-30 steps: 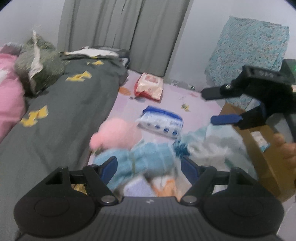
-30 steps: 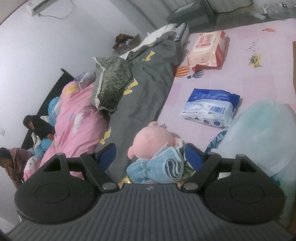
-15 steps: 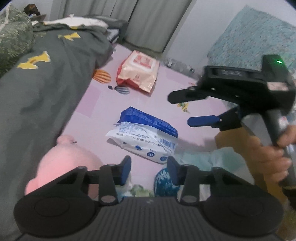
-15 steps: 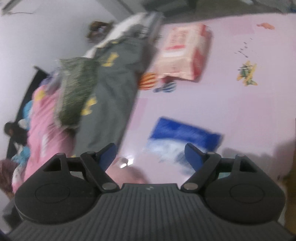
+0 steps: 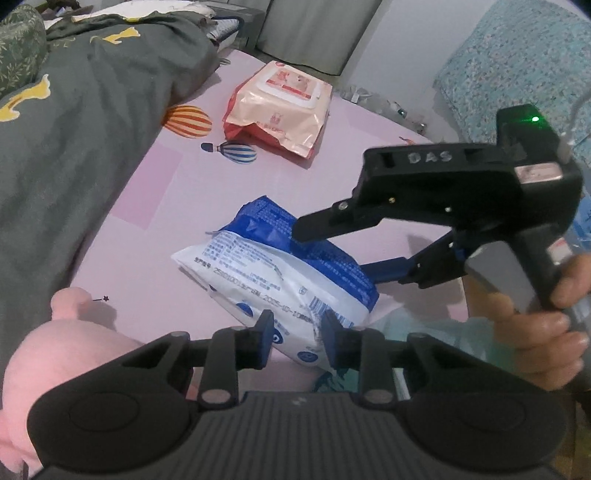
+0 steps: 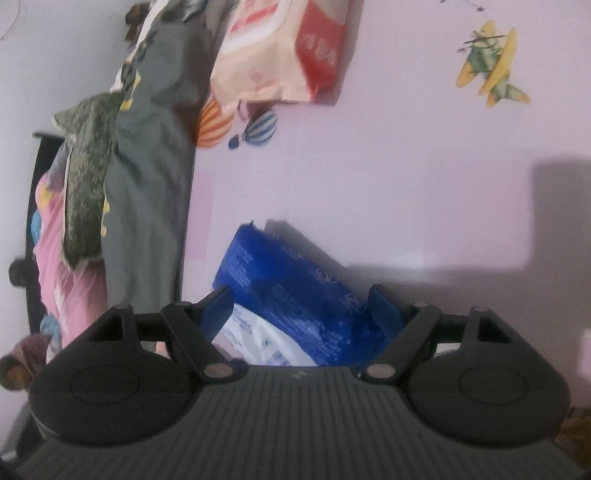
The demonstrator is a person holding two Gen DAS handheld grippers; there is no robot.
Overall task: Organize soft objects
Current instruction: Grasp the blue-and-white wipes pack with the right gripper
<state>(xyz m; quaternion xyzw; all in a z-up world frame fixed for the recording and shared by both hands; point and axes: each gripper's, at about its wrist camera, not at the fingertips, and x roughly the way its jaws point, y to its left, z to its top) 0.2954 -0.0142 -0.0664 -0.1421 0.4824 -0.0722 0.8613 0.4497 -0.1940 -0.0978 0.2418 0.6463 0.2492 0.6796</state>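
Nearest the left wrist camera, the left gripper [image 5: 297, 338] is closing its jaws on the near corner of the blue-and-white soft pack [image 5: 280, 273]; the white end of the pack sits between the two blue pads, which pinch its wrapper. To the left of that gripper lies a pink plush toy [image 5: 55, 354], partly hidden behind the gripper body, and a bit of pale blue cloth [image 5: 436, 328] shows to the right.

The pack lies on the pink bed sheet [image 5: 155, 236], its blue end pointing away. Over that blue end the right gripper [image 5: 343, 247], held by a hand [image 5: 532, 325] at the right edge, reaches in with its jaws spread wide, one finger above the pack and one below and behind it. In the right wrist view the same pack [image 6: 295, 295] fills the gap between the open fingers, which straddle it without clearly pressing on it.

Beyond the pack, balloon prints mark the sheet, and a pink-and-red wipes packet [image 5: 280, 107] lies farther off. Along the left runs a grey quilt [image 5: 74, 122] with yellow shapes, and a green patterned pillow [image 6: 85, 192] rests beside it. Grey curtains [image 5: 317, 33] hang at the back.
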